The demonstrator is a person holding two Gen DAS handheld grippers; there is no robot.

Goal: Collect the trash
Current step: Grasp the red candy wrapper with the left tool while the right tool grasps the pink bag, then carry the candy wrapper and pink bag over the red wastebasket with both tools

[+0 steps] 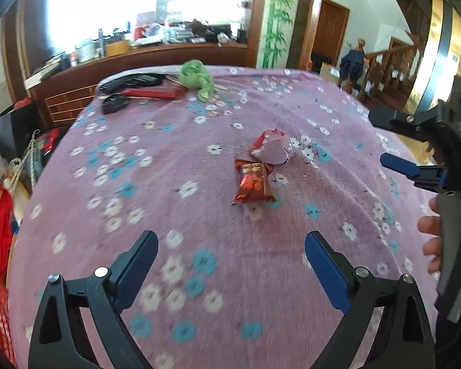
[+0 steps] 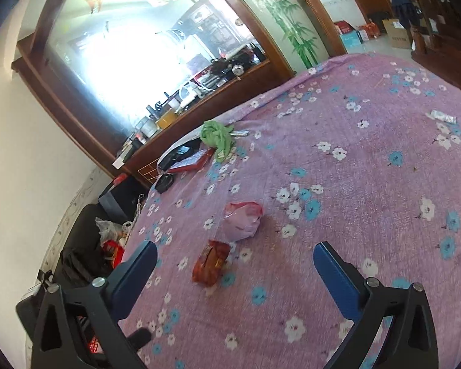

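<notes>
Both tools spread wide (empty), left tool [image 1: 230, 246], right tool [image 2: 235, 255], shiny red wrapper [image 1: 253, 183], perhaps unopened

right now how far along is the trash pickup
Nothing looks collected yet. Left gripper and right gripper are both open and empty. The red wrapper and pink wrapper lie touching on the cloth; both remain to pick.

Blown-out window [image 1: 144, 6] glare; fisheye-bent dark edges; slight motion blur
</notes>
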